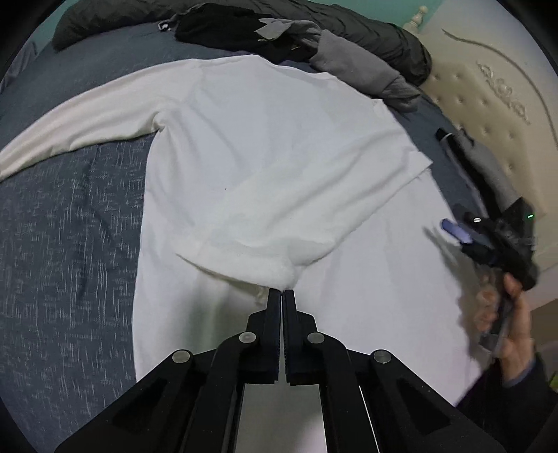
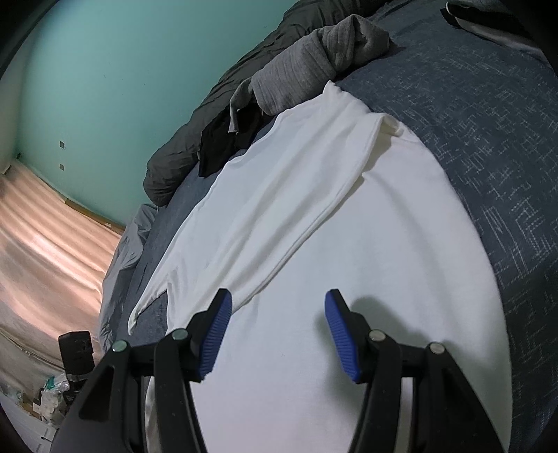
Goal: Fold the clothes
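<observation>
Left wrist view, from left to right: a dark blue bedspread flecked with pale threads [image 1: 69, 216] carries a white long-sleeved shirt [image 1: 265, 146] lying flat, one sleeve stretched out to the left. The other sleeve is folded across the body, and its cuff ends right at the tips of the left gripper [image 1: 281, 294], whose black jaws are pressed together on the cuff's edge. Behind the shirt lie a black garment [image 1: 223, 28] and a crumpled grey knit garment [image 1: 355, 66]. Further right a cream tufted headboard [image 1: 488, 101] stands, and at the far right a hand [image 1: 512, 313] holds the right gripper [image 1: 453, 233], blurred, above the shirt's edge.

Right wrist view: a turquoise wall [image 2: 104, 69] fills the left. The right gripper's blue-padded jaws stand apart over the white shirt, nothing between them.
</observation>
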`<control>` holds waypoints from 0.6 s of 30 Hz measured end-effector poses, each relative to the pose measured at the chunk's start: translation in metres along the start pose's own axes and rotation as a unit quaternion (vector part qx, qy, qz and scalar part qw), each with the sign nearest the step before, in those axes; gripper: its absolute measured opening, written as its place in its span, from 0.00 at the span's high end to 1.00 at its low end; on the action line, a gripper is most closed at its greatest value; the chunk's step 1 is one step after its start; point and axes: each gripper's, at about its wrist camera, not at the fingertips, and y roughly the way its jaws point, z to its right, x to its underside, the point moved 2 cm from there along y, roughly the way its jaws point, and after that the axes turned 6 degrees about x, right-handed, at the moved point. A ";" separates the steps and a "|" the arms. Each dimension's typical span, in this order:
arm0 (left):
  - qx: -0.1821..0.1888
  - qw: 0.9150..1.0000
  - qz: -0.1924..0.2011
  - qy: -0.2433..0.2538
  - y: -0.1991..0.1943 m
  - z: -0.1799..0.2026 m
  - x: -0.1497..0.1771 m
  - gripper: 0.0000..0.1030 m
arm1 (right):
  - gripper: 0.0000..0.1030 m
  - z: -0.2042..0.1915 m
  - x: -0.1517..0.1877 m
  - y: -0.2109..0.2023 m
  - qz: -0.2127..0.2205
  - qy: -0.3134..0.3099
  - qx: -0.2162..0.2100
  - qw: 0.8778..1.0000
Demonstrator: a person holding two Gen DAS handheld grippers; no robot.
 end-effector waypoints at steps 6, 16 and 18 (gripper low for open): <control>0.038 0.998 -0.015 -0.050 -0.001 -0.013 -0.001 0.99 | 0.45 0.001 0.000 -0.002 0.000 0.005 -0.003 1.000; -0.006 0.997 -0.053 -0.058 0.024 -0.023 0.011 0.99 | 0.45 0.007 -0.002 -0.003 0.001 0.011 0.001 1.000; -0.018 0.998 -0.032 -0.054 0.012 -0.024 0.004 0.99 | 0.45 0.009 -0.003 -0.004 0.002 0.014 0.003 1.000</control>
